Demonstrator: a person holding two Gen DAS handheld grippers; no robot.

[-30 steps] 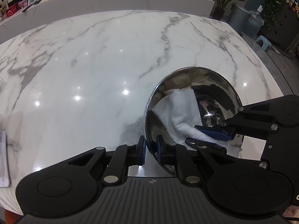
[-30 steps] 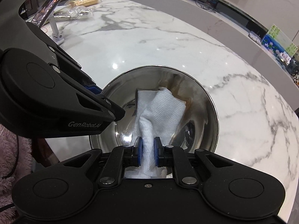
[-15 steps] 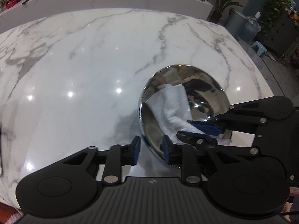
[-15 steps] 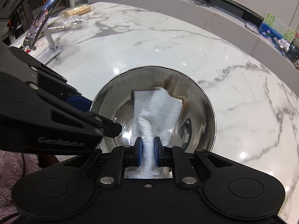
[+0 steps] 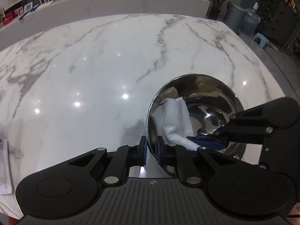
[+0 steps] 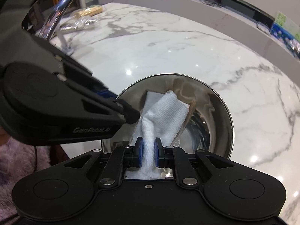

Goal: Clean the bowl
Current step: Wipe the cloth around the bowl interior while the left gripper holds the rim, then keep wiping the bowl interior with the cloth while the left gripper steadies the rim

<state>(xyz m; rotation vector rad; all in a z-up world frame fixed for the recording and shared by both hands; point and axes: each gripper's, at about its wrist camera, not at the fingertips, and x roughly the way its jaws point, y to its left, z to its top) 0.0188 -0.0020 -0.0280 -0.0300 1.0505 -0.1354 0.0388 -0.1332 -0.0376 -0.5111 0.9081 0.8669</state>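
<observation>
A shiny steel bowl (image 5: 211, 91) is tilted up off the marble table. My left gripper (image 5: 151, 150) is shut on its near rim, one pad outside and one inside. My right gripper (image 6: 149, 151) is shut on a white paper towel (image 6: 165, 114) that lies against the bowl's (image 6: 219, 116) inner wall. In the left wrist view the towel (image 5: 174, 118) covers the bowl's left inner side and the right gripper (image 5: 206, 142) reaches in from the right. Brownish smears show on the far inner wall.
The white marble table (image 5: 93, 65) spreads wide to the left and ahead. A phone on a stand (image 6: 56, 20) and plastic-wrapped items (image 6: 88, 13) sit at the far left corner. A flat pale object (image 5: 4, 165) lies at the left edge.
The left gripper's pads, spread wider half a second ago, have closed back onto the rim. The bowl has tipped and shifted slightly. The towel stays pressed inside in the right gripper.
</observation>
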